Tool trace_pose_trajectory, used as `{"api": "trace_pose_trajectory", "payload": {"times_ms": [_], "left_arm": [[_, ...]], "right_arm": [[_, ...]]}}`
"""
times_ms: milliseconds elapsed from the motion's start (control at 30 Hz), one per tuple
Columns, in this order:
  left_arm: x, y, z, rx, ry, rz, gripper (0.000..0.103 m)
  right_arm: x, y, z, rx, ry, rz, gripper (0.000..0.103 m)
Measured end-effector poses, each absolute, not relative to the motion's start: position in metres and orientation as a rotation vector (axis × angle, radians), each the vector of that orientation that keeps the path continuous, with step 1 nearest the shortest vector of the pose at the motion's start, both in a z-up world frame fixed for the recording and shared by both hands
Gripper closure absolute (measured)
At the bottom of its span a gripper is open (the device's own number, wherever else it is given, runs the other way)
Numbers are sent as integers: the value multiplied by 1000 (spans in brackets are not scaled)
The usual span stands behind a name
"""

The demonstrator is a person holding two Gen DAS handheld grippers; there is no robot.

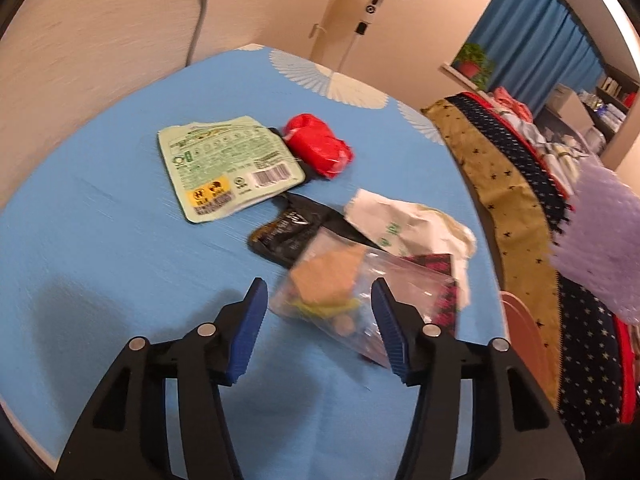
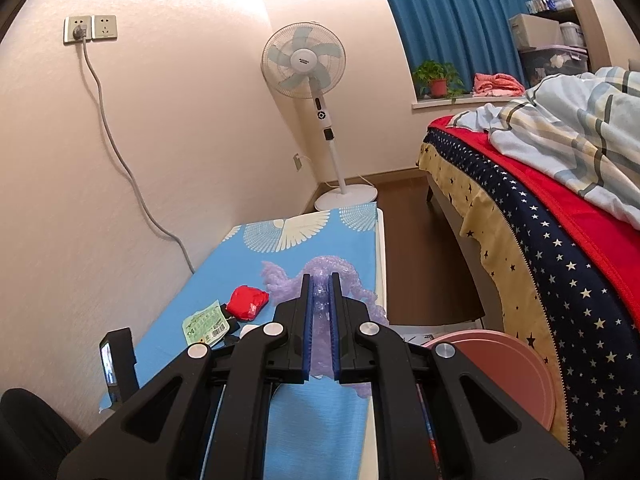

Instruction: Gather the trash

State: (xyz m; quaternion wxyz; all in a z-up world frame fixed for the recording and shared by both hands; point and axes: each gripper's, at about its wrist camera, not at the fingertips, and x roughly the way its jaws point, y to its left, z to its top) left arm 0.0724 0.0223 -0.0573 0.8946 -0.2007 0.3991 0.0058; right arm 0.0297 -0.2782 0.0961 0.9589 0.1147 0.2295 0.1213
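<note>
On the blue-covered table [image 1: 100, 240], the trash pile sits near the right edge — the clear zip bag [image 1: 344, 292], light, floppy and slick, lies between the spread left gripper [image 1: 318, 296] fingers; best pinched at a flat corner. Right gripper [image 2: 320, 280] is clamped on purple bubble wrap [image 2: 352, 276] — soft, featherweight.

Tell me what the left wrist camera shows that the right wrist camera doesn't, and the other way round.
Only the left view shows the open left gripper over a clear bag, a black wrapper and a white wrapper. Only the right view shows the right gripper shut on the purple bubble wrap, the pink bin, wall sockets and the floor. Both show the red bag, green packet, blue tablecloth, fan and bed.
</note>
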Motion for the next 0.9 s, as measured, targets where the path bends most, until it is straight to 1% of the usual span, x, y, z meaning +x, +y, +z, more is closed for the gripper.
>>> {"api": "trace_pose_trajectory", "payload": {"times_ms": [167, 300, 333, 400, 433, 467, 533, 733, 900], "left_arm": [[86, 21, -69, -388, 869, 24, 50], [89, 15, -68, -330, 871, 34, 50], [89, 15, -69, -323, 871, 36, 57], [88, 15, -68, -314, 868, 37, 64], [87, 16, -66, -320, 859, 32, 72], [87, 18, -65, -320, 854, 31, 83], [86, 19, -60, -309, 842, 34, 90], [78, 22, -49, -304, 807, 34, 100], [70, 26, -32, -292, 751, 40, 101]], "right_arm": [[36, -281, 91, 238, 474, 241, 95], [39, -281, 89, 244, 481, 237, 95], [39, -281, 89, 244, 482, 237, 95], [40, -280, 88, 241, 485, 236, 95], [41, -280, 87, 240, 486, 236, 95], [41, -280, 87, 241, 487, 236, 95], [41, -279, 87, 240, 488, 234, 95], [38, -279, 89, 233, 482, 220, 95], [34, -282, 92, 222, 471, 202, 95]]}}
